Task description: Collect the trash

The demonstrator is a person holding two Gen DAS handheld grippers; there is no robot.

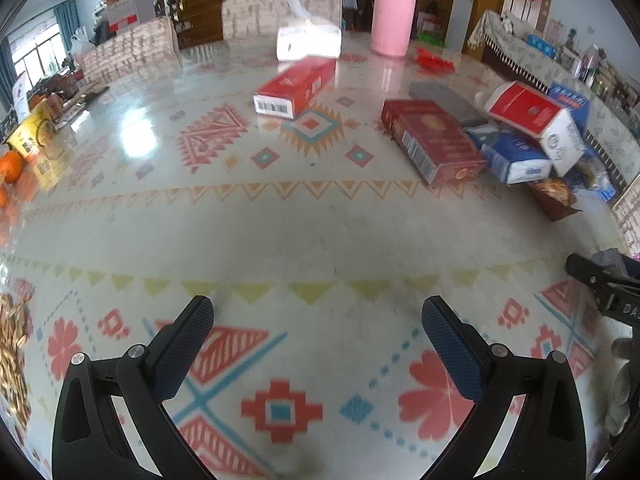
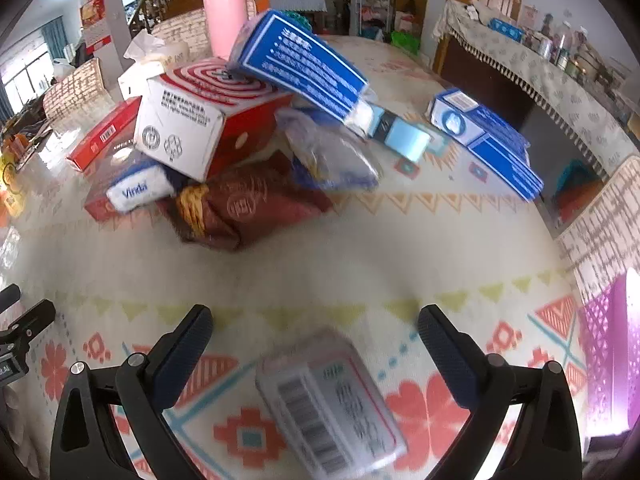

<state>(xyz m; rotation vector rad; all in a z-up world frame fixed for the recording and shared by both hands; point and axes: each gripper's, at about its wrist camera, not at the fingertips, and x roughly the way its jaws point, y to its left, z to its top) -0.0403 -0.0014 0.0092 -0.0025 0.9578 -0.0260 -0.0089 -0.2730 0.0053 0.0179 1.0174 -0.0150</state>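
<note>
In the right wrist view my right gripper [image 2: 316, 328] is open, its pads wide apart. A small blurred white box with a barcode [image 2: 332, 404] lies between and below the fingers, touching neither. Beyond it is a heap of trash: a red-and-white box [image 2: 200, 120], a blue box [image 2: 300, 68] on top, a Vinda tissue pack [image 2: 138, 188], a brown-red bag [image 2: 248, 204] and a clear plastic bag [image 2: 332, 152]. My left gripper [image 1: 318, 320] is open over bare tablecloth, holding nothing. From there the same heap [image 1: 532, 128] sits far right, beside a dark red box [image 1: 436, 140].
A patterned tablecloth [image 1: 312, 216] covers the table. A red carton [image 1: 296, 88], white tissue box [image 1: 308, 40] and pink bottle [image 1: 392, 16] stand further back. Oranges [image 1: 10, 164] and a pile of seeds [image 1: 12, 356] lie left. Another blue box [image 2: 488, 140] lies right; something purple [image 2: 612, 340] is at the table's right edge.
</note>
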